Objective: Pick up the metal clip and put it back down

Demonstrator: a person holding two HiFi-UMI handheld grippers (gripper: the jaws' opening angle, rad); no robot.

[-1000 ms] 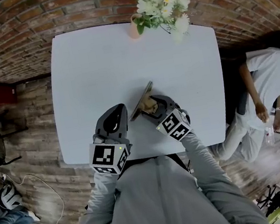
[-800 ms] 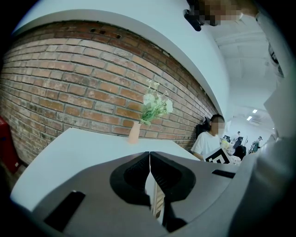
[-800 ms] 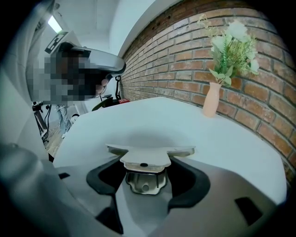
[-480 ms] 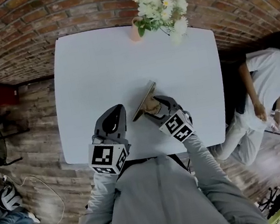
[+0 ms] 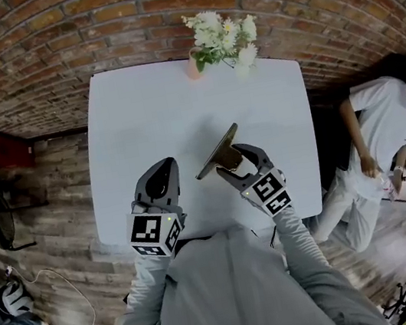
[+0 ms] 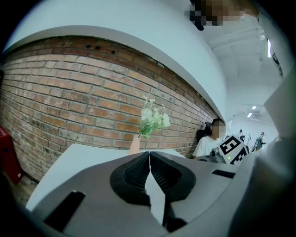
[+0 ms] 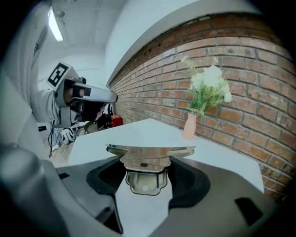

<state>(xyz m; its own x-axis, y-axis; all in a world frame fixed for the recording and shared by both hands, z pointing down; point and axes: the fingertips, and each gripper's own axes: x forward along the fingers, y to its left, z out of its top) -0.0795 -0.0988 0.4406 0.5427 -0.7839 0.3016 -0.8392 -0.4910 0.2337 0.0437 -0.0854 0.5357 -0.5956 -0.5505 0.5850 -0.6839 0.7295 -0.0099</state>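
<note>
Your right gripper has its jaws spread wide and clamped on the metal clip. The clip's flat plate lies crosswise between them, over the near half of the white table. Your left gripper sits near it, jaws pressed together, holding nothing.

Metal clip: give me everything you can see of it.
The metal clip is shiny, silvery steel by its look: a long flat bar across the top, a shorter pressed plate with a small hole under it. The right hand-held gripper clamps it between both jaws. In the head view it sits tilted over the white table, seemingly lifted clear; nothing else touches it.
</note>
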